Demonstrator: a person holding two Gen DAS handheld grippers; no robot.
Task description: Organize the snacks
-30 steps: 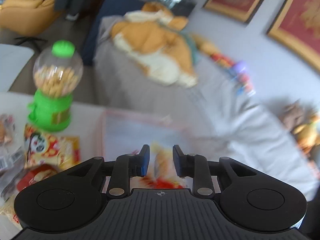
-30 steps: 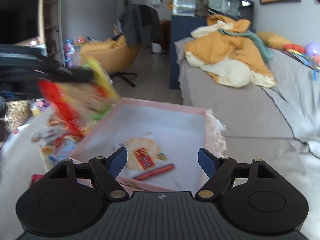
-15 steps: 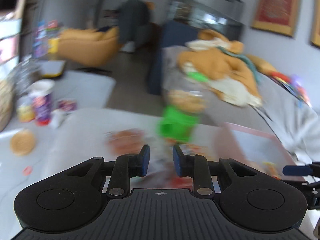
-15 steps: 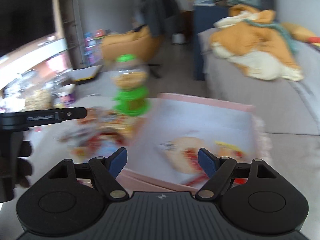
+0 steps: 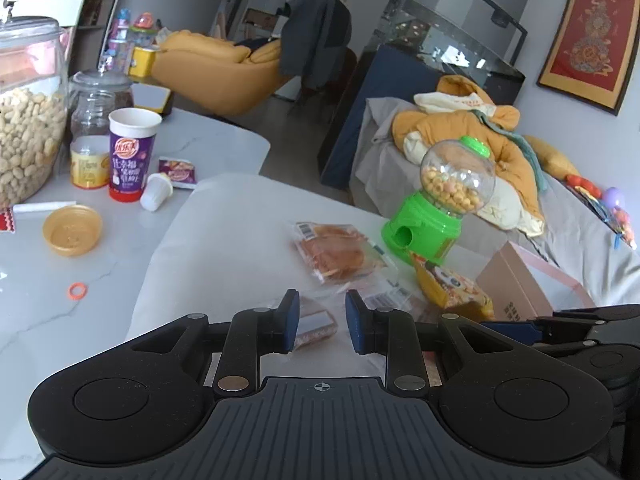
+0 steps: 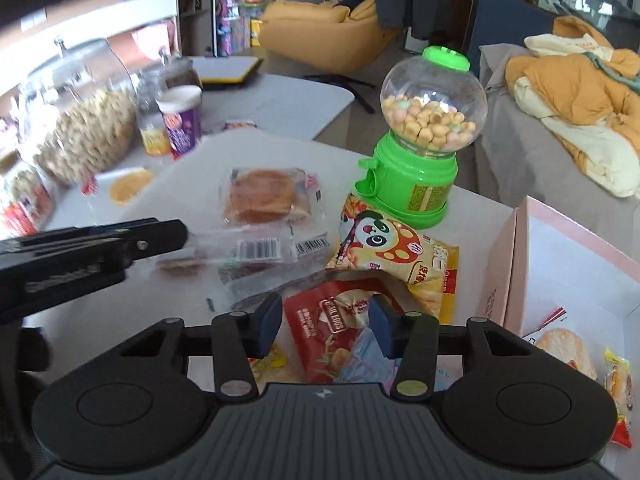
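Note:
Snack packs lie on the white table. My right gripper (image 6: 326, 326) hangs low over a red snack bag (image 6: 332, 336); its jaws are closing, the bag sits between them and the pads meet its sides. A yellow panda bag (image 6: 392, 252) lies just beyond, in front of the green candy dispenser (image 6: 420, 160). My left gripper (image 5: 322, 320) is shut with nothing in it, just above a clear-wrapped brown snack (image 5: 312, 322). A wrapped bread (image 5: 336, 252) lies ahead of it. The pink box (image 6: 560, 264) at the right holds a few packs.
At the left stand a big peanut jar (image 5: 28, 140), a purple cup (image 5: 132, 156), a small yellow tub (image 5: 90, 166) and a gold lid (image 5: 72, 230). A grey sofa with an orange blanket (image 5: 460, 128) lies behind the table.
Both views have swung left from the pink box to the snacks on the table. The bag that hung from my left gripper over the box is gone. My right jaws have narrowed.

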